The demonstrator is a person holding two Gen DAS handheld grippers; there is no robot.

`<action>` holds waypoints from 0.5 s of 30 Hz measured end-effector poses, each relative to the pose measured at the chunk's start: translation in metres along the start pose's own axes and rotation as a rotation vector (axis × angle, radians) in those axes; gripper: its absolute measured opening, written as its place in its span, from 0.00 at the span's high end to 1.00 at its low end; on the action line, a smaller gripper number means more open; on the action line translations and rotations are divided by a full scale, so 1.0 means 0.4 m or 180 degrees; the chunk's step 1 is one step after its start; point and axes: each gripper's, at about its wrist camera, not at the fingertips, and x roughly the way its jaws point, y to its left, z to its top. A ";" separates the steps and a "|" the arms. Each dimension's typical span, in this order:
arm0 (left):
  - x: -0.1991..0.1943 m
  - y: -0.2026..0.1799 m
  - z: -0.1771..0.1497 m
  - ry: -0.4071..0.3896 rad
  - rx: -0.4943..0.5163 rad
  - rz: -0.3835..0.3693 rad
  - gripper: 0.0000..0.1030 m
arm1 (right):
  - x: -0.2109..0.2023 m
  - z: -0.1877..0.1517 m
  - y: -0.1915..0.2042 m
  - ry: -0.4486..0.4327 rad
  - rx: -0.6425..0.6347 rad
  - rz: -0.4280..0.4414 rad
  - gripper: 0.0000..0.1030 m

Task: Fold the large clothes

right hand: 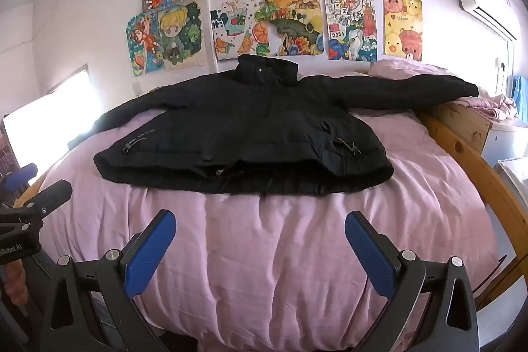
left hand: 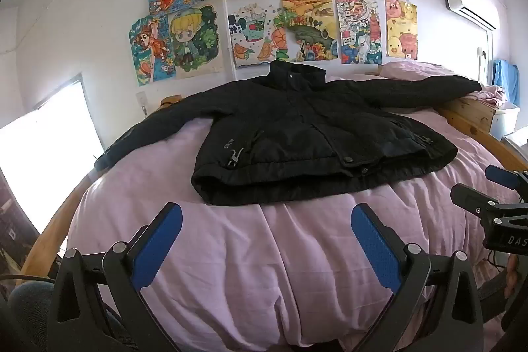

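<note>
A black padded jacket lies flat and front-up on a bed with pink bedding, collar toward the wall, both sleeves spread out sideways. In the right wrist view the same jacket fills the middle of the bed. My left gripper hovers open over the bare pink cover, short of the jacket's hem, with nothing between its blue pads. My right gripper is likewise open and empty, in front of the hem. Each gripper shows at the edge of the other's view: the right gripper, the left gripper.
A wooden bed frame runs along the right side, with a white cabinet beyond it. Children's drawings cover the wall behind the bed. A bright window is at the left. An air conditioner hangs at upper right.
</note>
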 end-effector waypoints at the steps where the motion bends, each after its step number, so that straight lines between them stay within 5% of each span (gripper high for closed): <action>1: 0.000 0.000 0.000 0.0002 -0.0003 -0.0002 0.02 | 0.000 0.000 -0.001 0.0012 0.0010 0.0004 0.00; 15: 0.000 0.000 0.000 0.0005 -0.0008 -0.0009 0.02 | 0.001 -0.002 -0.003 0.0016 0.0011 0.0000 0.00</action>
